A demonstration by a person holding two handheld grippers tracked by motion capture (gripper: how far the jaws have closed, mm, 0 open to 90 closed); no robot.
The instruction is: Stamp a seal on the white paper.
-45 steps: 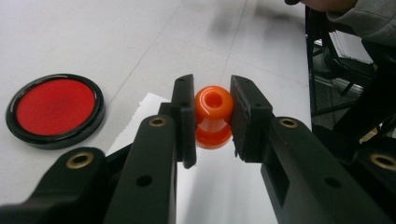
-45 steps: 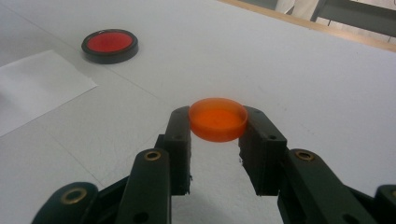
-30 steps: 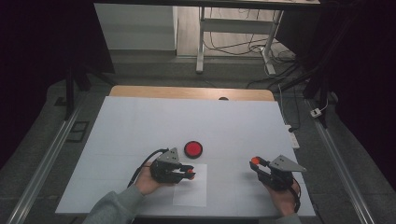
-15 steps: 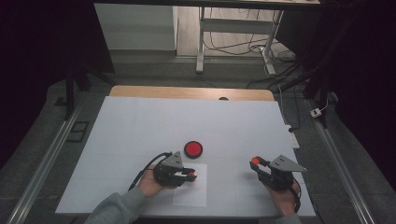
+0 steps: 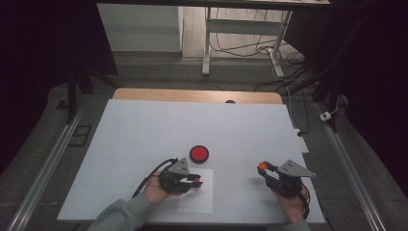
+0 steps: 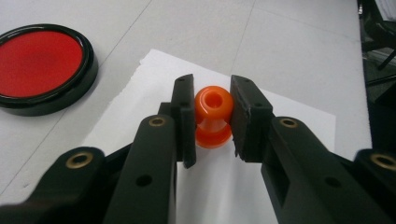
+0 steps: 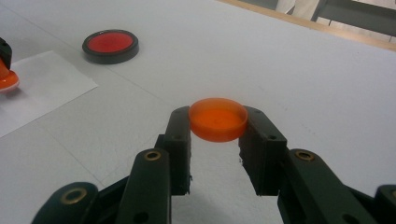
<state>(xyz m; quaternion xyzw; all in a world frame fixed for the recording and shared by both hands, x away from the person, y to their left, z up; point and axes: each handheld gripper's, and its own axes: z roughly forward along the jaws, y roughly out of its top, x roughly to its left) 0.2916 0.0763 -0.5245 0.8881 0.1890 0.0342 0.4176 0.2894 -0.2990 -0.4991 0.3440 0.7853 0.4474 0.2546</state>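
Left gripper [image 6: 212, 116] clamped on an orange stamp [image 6: 213, 116], held over the white paper [image 6: 289, 121], red ink pad [image 6: 42, 65] just beyond. Right gripper [image 7: 217, 123] clamped on an orange cap [image 7: 217, 119], held above the table [image 7: 303, 70], well apart from the paper.

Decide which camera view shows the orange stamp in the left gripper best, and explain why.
The left gripper view: the orange stamp sits close up between the jaws of the left gripper, its knob and waist clear. The high view shows a tiny orange speck; the right gripper view shows just its edge.
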